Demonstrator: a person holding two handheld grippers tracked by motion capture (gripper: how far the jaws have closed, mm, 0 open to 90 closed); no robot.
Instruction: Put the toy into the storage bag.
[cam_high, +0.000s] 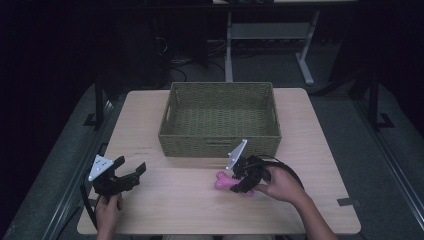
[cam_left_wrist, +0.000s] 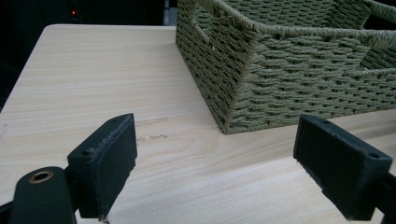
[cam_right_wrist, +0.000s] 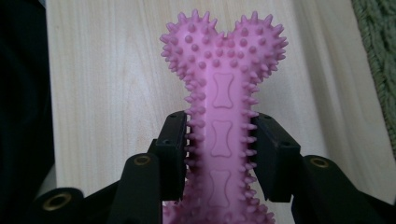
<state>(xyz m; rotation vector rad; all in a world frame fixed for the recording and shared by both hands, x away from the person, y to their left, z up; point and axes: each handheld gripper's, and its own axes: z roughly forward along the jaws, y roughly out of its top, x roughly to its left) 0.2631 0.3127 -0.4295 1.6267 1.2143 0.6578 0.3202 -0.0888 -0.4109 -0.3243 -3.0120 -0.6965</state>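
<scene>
One pink spiked bone toy (cam_right_wrist: 223, 140) is the whole load here, and it sits clamped between the jaws of the right gripper (cam_high: 243, 181), the pads pressing the narrow shaft from both sides while the knobbed head sticks out ahead of them. In the right gripper view the toy's long axis runs straight along the gripper, toward 12 o'clock; in the high view the toy (cam_high: 222, 182) lies low over the table (cam_high: 170, 200), its free end pointing toward 9 o'clock from the hand. One woven basket (cam_high: 220, 145) stands at about 12 o'clock from the toy, close by, its near wall just beyond the gripper, and nothing can be seen inside it. That is the relation the coming move seems to turn on: the toy likely has to rise above the near rim and travel toward 12 o'clock to land inside. The right hand is much the nearer to both toy and basket. The left gripper (cam_high: 131, 172) rests at about 9 o'clock from the toy, well apart, jaws spread wide with nothing between them, facing the basket's corner (cam_left_wrist: 224, 123). Count: one toy, one basket, two grippers.
</scene>
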